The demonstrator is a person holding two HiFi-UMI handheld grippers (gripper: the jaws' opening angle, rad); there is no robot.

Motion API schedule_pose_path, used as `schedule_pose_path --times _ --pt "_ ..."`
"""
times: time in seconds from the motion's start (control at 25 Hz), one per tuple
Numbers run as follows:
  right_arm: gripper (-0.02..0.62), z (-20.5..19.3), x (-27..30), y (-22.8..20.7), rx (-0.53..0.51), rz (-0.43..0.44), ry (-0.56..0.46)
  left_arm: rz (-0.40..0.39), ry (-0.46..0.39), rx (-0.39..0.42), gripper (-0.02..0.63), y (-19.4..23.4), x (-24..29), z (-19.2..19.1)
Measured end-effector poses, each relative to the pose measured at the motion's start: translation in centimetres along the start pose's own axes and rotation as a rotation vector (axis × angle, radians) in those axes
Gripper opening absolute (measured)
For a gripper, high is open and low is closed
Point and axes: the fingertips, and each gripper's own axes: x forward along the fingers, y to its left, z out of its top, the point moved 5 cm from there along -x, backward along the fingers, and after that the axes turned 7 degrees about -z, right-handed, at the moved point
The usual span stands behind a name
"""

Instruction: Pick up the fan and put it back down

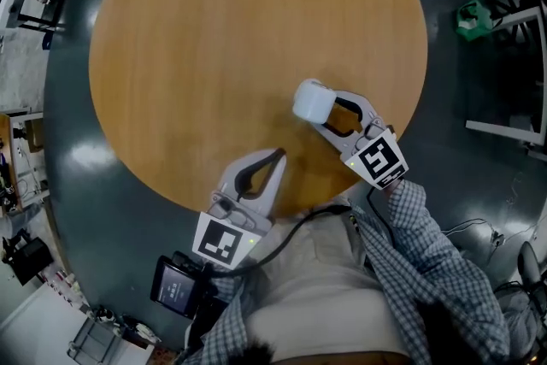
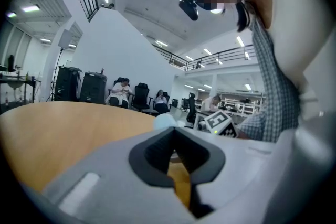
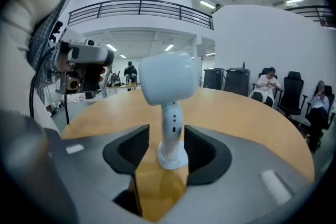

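Observation:
A small white fan (image 1: 313,103) stands upright on the round wooden table (image 1: 214,30), near its front right part. My right gripper (image 1: 332,111) reaches around it from the near side. In the right gripper view the fan's stem (image 3: 171,128) rises between the two dark pads with a gap on each side, its round base on the wood, so the jaws are open. My left gripper (image 1: 277,155) hovers at the table's near edge, left of the fan, shut on nothing. From the left gripper view the fan (image 2: 164,121) shows just beyond the closed tips (image 2: 173,131).
Dark floor surrounds the table. A green object (image 1: 473,19) and a metal frame (image 1: 513,128) stand at the right, a small screen device (image 1: 178,285) hangs near my left side. Seated people and office chairs (image 3: 286,93) show far behind.

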Motion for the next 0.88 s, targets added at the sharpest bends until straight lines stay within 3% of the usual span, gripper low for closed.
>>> schedule_pose_path --times 0.12,0.44,0.88 --pt "0.192 0.2 -2.1 -0.3 0.074 -0.058 -0.013 -0.011 -0.016 0.008 0.0 -0.2 0.2 0.8" --pt "0.036 3.9 -6.5 -0.3 0.132 -0.158 -0.095 -0.024 -0.042 0.054 0.0 -0.4 -0.3 3.0" --pt "-0.001 9.3 -9.5 -1.2 0.192 -0.227 -0.223 -0.041 -0.105 0.125 0.0 -0.4 -0.7 6.2"
